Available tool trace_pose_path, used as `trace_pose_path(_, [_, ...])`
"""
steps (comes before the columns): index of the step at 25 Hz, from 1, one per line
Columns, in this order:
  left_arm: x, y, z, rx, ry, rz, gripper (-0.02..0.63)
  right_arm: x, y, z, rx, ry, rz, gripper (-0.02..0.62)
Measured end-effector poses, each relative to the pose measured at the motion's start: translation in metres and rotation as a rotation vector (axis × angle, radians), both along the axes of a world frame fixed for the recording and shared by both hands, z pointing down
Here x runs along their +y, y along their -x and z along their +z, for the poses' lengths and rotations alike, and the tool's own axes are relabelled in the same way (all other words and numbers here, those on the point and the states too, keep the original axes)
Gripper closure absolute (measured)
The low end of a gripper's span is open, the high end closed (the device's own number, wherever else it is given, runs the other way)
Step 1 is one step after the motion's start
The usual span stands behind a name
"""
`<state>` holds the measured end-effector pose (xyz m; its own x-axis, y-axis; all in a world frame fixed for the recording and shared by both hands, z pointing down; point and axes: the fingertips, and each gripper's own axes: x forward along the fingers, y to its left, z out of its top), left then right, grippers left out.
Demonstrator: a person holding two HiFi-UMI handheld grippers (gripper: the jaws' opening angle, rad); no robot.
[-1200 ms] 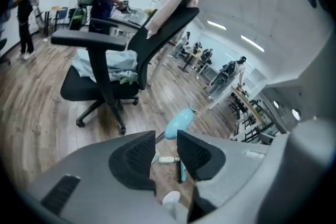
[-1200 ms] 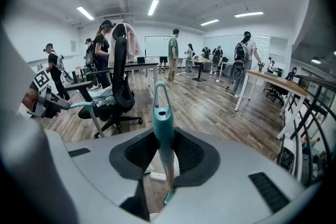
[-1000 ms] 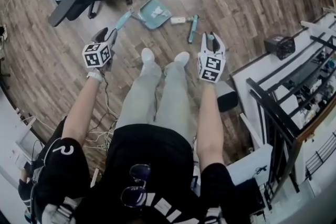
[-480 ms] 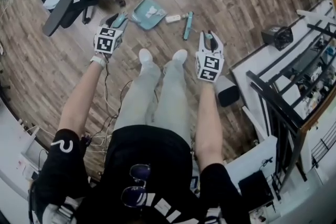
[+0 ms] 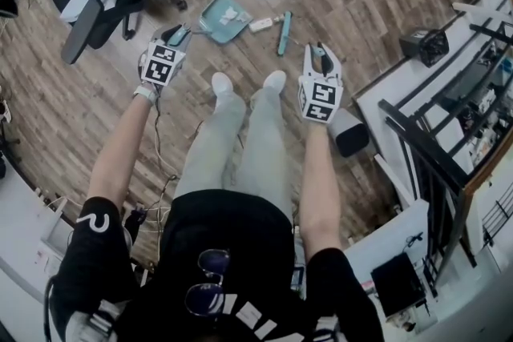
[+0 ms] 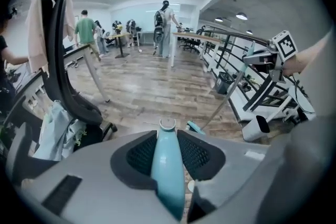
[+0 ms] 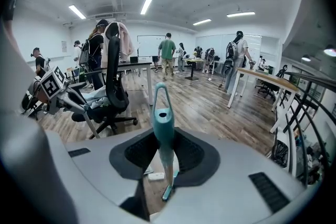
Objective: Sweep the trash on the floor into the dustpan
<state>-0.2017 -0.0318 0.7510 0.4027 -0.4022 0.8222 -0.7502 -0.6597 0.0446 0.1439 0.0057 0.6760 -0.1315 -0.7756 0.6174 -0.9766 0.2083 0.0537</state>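
Observation:
A teal dustpan lies on the wooden floor ahead of my feet, with something pale inside it. Its handle runs between the jaws of my left gripper, which are closing, and the pads sit against it on both sides. My right gripper is shut on the teal broom handle, held upright. The brush head rests on the floor to the right of the dustpan. A small white piece of trash lies between the brush head and the dustpan, also in the right gripper view as white trash.
A black office chair draped with clothes stands just left of the dustpan. A white bin and white desks with black frames line the right side. Cables trail by my left leg. Several people stand far across the room.
My left gripper moved forward to the dustpan handle, rolled, and closed around it. The right gripper with the broom has stayed in place.

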Motion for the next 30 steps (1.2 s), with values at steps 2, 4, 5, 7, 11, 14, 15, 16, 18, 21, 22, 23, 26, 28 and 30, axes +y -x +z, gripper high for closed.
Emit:
trace_pose_path(2, [0.005,-0.006,-0.003,0.002,-0.001,0.064,0.488,-0.002,0.001,-0.001,-0.006,-0.007,0.002,0.508])
trace_pose_path(4, [0.011,-0.009,-0.006,0.0,-0.001,0.117,0.488,-0.002,0.002,-0.001,-0.002,-0.004,0.004,0.508])
trace_pose_path(5, [0.013,-0.01,-0.006,-0.005,0.0,0.142,0.488,-0.001,0.002,-0.001,-0.001,-0.002,0.005,0.508])
trace_pose_path(7, [0.019,-0.009,-0.008,-0.02,0.0,0.197,0.488,0.0,0.002,0.0,0.004,0.003,0.008,0.508])
trace_pose_path(11, [0.034,-0.004,-0.009,-0.027,0.009,0.288,0.488,0.003,0.003,0.0,0.003,0.0,0.015,0.508])
trace_pose_path(14, [0.046,0.0,-0.012,0.003,0.011,0.322,0.488,0.006,0.008,0.001,-0.003,0.006,0.015,0.508])
trace_pose_path(15, [0.049,0.001,-0.011,0.007,0.013,0.337,0.488,0.006,0.011,-0.001,-0.009,0.004,0.012,0.508])
trace_pose_path(16, [0.053,0.003,-0.009,0.005,0.017,0.351,0.488,0.005,0.015,-0.002,-0.012,0.001,0.008,0.508])
trace_pose_path(18, [0.058,0.006,-0.004,-0.005,0.024,0.363,0.488,0.004,0.022,-0.001,-0.015,-0.005,-0.001,0.508])
trace_pose_path(21, [0.06,0.012,-0.002,-0.013,0.019,0.358,0.488,0.002,0.038,0.002,-0.041,-0.012,-0.018,0.506])
trace_pose_path(22, [0.062,0.013,-0.001,-0.013,0.018,0.357,0.488,0.001,0.043,0.002,-0.048,-0.013,-0.019,0.506])
trace_pose_path(23, [0.063,0.015,0.0,-0.011,0.014,0.353,0.488,0.001,0.048,0.003,-0.056,-0.015,-0.018,0.506])
trace_pose_path(26, [0.069,0.022,0.003,-0.005,0.002,0.336,0.488,0.004,0.066,0.008,-0.101,-0.016,-0.02,0.505])
trace_pose_path(28, [0.07,0.022,0.002,-0.003,-0.003,0.326,0.488,0.008,0.079,0.011,-0.127,-0.011,-0.039,0.502])
trace_pose_path(30, [0.069,0.021,0.001,0.0,-0.008,0.317,0.488,0.013,0.094,0.012,-0.145,-0.006,-0.073,0.499])
